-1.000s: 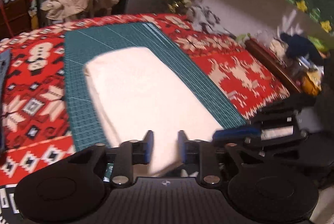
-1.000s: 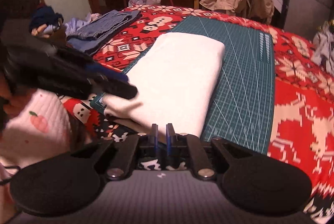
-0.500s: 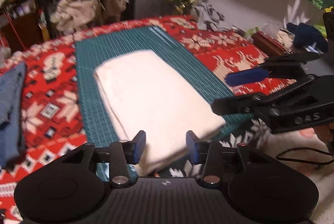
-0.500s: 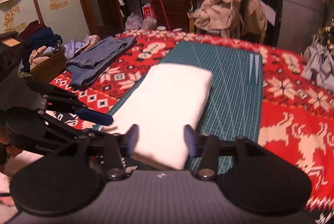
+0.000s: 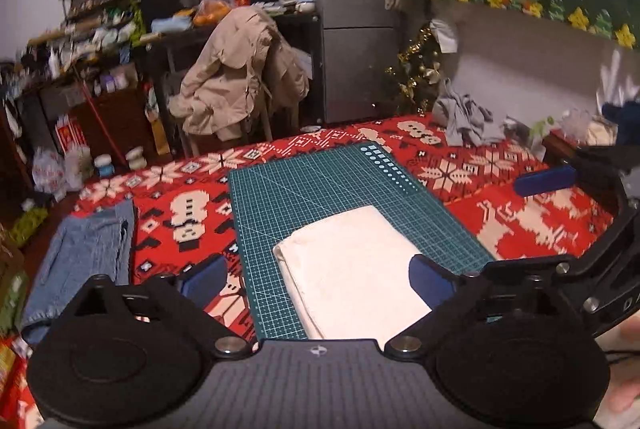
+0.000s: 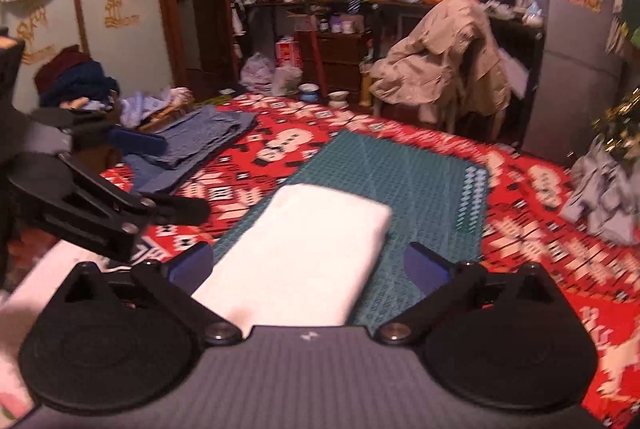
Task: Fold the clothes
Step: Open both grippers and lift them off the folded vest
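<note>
Beyond both just-opened, empty tools, the left wrist view alone shows the folded white cloth's [image 5: 352, 269] layered edge

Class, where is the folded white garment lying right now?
In both wrist views the folded white garment lies on the green cutting mat, atop the red patterned cloth, right of the folded jeans.

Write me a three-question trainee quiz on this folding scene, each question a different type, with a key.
1. True or false: the left tongs are clamped on the white folded cloth.
2. What does the white folded cloth lie on? A) green cutting mat B) blue jeans C) bare floor
3. Fill in: a beige ____ hangs over the chair.

Key: 1 false, both the left and the right tongs stand wide open and empty; 2 A; 3 jacket.
</note>
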